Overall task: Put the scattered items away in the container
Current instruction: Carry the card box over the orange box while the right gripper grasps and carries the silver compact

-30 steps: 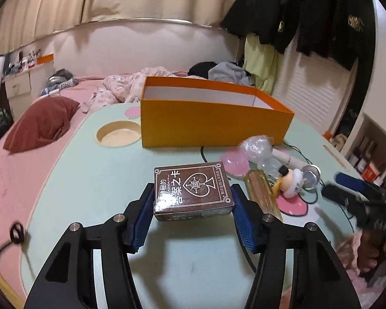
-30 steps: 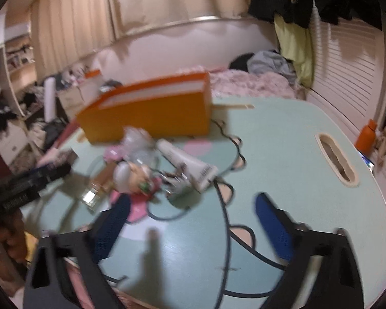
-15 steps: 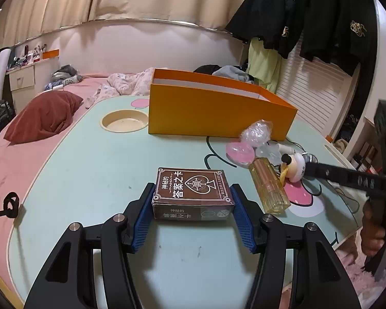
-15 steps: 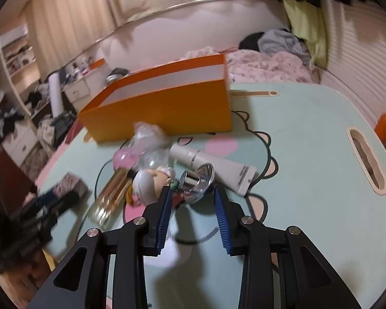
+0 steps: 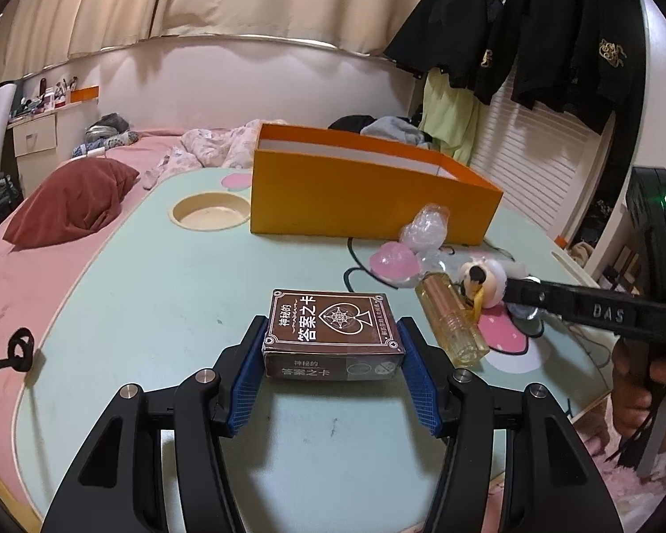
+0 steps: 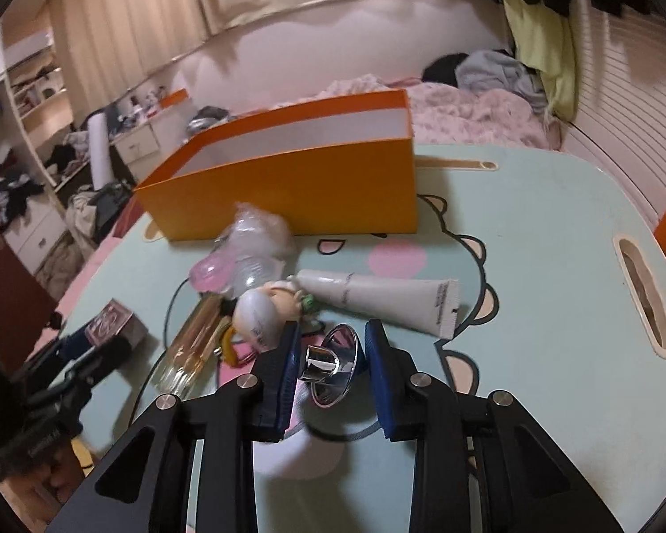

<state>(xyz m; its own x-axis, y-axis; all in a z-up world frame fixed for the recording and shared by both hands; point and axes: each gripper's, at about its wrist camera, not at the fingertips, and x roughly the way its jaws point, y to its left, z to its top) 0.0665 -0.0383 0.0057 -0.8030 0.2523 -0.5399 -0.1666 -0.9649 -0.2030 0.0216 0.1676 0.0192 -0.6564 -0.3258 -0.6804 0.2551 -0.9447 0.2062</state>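
Observation:
My left gripper (image 5: 333, 355) is shut on a brown card box (image 5: 331, 333) and holds it a little above the green table (image 5: 155, 293). The orange container (image 5: 359, 191) stands open at the far side; it also shows in the right wrist view (image 6: 297, 182). My right gripper (image 6: 331, 355) is shut on a shiny metal funnel-shaped piece (image 6: 333, 362). Beside it lie a white figurine (image 6: 266, 311), a glass bottle (image 6: 191, 351), a white tube (image 6: 386, 295), a pink ball (image 6: 211, 268) and a clear plastic wrap (image 6: 255, 233).
A round cup recess (image 5: 211, 213) sits left of the container. A slot recess (image 6: 644, 293) is at the table's right side. A black cable (image 6: 173, 311) runs among the items. A bed with a red pillow (image 5: 71, 200) lies beyond the table.
My right gripper has moved forward and closed on the metal piece. My left gripper has lifted the card box slightly; its grip is unchanged.

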